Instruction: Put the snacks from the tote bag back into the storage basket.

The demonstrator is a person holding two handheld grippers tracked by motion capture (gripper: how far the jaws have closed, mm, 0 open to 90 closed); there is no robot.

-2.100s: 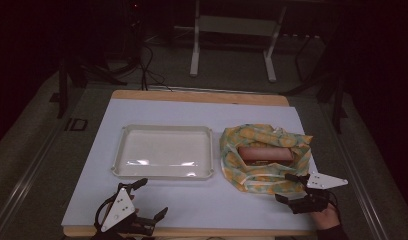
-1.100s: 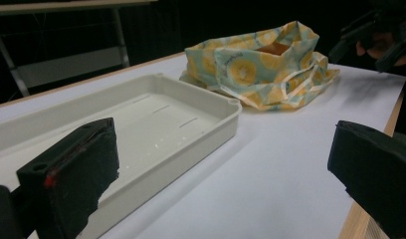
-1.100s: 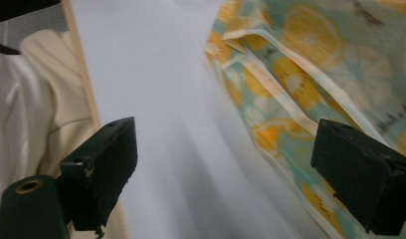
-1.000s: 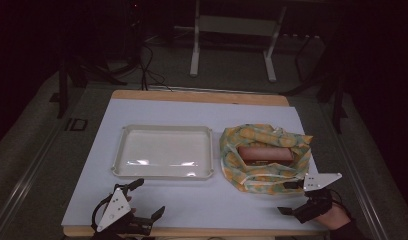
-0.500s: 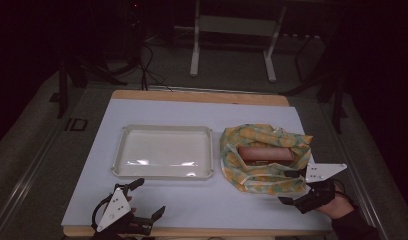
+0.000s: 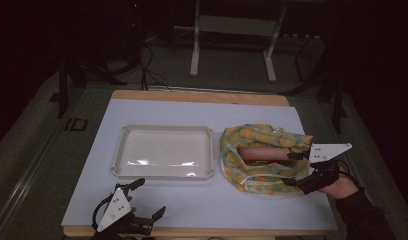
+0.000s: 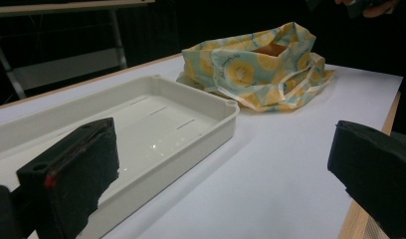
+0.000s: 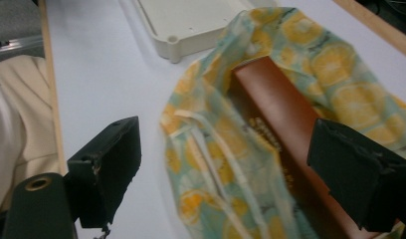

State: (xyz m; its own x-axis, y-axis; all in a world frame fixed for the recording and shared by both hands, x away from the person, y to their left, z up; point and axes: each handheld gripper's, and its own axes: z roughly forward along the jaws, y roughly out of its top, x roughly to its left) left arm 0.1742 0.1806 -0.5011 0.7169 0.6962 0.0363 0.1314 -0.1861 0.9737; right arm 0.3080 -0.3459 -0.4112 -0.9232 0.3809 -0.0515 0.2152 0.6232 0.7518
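- Right hand-held gripper [image 6: 297, 171]: sits at the right edge of the fabric bag, jaws apart and just now narrowing a little; nothing pressed between the pads. In the right gripper view the brown box lies between and beyond the two black jaws, not gripped
- Left hand-held gripper [image 6: 147, 200]: rests at the near-left edge of the desk [image 6: 192, 210], jaws wide apart, holding nothing
- Brown box [image 8: 285, 129]: long, flat-faced, lying inside the open mouth of the bag, one end showing. Judged stiff and fairly light; smooth faces may be slippery, so take it across the narrow sides near the exposed end
- Bag [image 6: 262, 160]: yellow citrus-print cloth with drawstrings, soft and limp, crumpled on the desk just right of the tray. Likely to drag along with the box; cords could snag a jaw
- White tray [image 6: 162, 172]: empty, rigid plastic, mid-desk
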